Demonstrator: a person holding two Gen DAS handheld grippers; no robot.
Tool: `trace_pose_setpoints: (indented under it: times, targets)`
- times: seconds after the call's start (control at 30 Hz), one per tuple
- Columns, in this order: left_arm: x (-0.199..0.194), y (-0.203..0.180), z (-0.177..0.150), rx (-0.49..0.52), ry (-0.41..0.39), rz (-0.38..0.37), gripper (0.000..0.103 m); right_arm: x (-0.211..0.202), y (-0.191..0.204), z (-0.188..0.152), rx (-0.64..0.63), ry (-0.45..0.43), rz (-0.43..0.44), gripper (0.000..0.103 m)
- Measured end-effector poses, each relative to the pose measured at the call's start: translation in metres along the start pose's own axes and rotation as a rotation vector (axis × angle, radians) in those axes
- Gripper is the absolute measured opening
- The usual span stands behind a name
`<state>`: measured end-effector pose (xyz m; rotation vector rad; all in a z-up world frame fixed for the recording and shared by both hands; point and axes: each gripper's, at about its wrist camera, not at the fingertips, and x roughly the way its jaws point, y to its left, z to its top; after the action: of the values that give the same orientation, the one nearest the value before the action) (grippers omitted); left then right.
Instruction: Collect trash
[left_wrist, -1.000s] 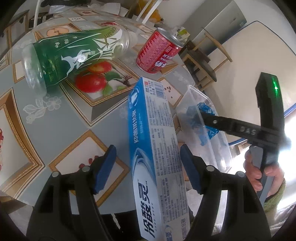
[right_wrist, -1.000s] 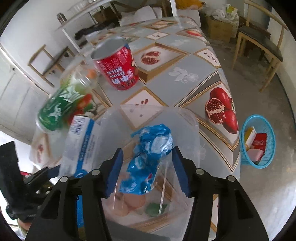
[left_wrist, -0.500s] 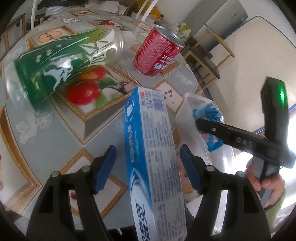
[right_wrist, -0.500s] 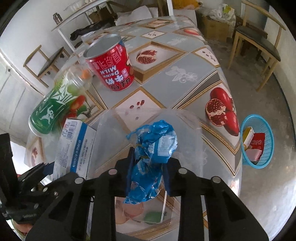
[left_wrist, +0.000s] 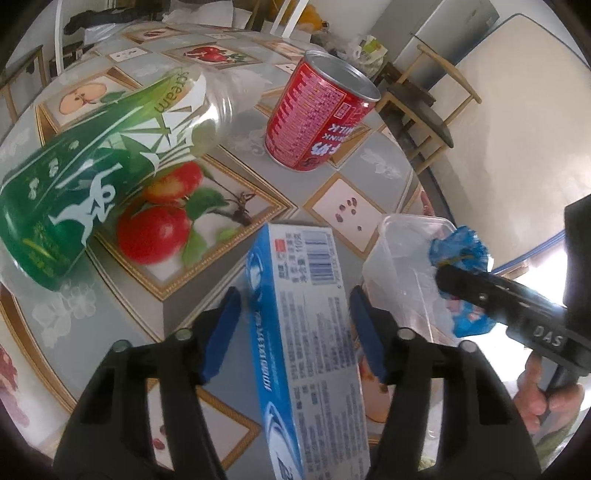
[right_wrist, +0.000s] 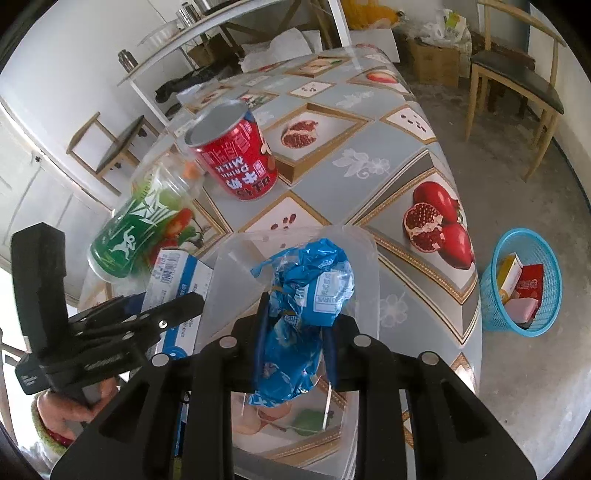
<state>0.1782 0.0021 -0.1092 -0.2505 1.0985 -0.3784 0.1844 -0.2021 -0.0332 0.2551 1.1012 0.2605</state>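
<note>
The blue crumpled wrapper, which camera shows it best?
The right wrist view. There the blue wrapper fills the centre, pinched between the right gripper pads over the clear container, its printed label readable. The left wrist view shows only part of it at the right edge, partly hidden behind that gripper's finger.

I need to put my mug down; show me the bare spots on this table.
Free: the stretch of table beyond the red can, out to the far end, and the strip along the pomegranate print toward the blue basket. Crowded: the near corner, where the green bottle, toothpaste box and clear tub sit close together.
</note>
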Motion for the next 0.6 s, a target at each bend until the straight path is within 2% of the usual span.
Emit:
trace_pose_setpoints:
  times: [0.17, 0.3, 0.6]
  targets:
    - [-0.002, 0.006, 0.001, -0.029, -0.003, -0.008, 0.048, -0.002, -0.003, 0.002, 0.005, -0.006, 0.026, 0.025]
    - [-0.010, 0.010, 0.000, -0.060, -0.020, -0.031, 0.038, -0.004, -0.004, 0.002, 0.005, -0.010, 0.040, 0.025]
    - [-0.048, 0.015, -0.007, -0.099, -0.115, -0.097, 0.031, -0.008, -0.003, 0.001, 0.011, -0.023, 0.069, 0.024]
